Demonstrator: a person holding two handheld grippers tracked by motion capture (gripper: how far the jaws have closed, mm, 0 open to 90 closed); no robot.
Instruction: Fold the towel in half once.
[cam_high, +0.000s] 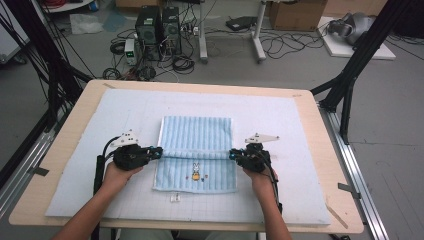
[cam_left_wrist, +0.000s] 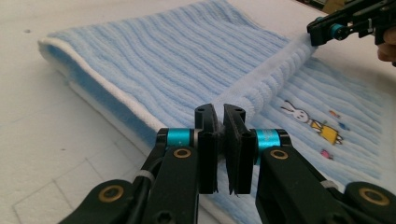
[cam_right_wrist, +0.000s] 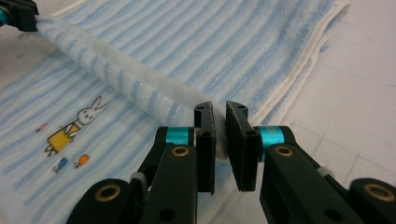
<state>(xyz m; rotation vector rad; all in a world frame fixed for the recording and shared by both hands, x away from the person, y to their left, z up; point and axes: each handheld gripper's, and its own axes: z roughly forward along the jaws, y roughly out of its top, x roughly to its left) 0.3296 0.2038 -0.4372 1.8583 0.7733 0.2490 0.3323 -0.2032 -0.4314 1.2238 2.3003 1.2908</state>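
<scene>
High view, tools (cam_high: 159, 152) (cam_high: 233, 155) pinching towel (cam_high: 198, 135) edges

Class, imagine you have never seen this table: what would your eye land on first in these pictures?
First, the pale blue striped towel in the middle of the white mat, with a small rabbit picture near its front edge. Next, the left gripper and right gripper, each shut on one end of a raised fold across the towel.
</scene>
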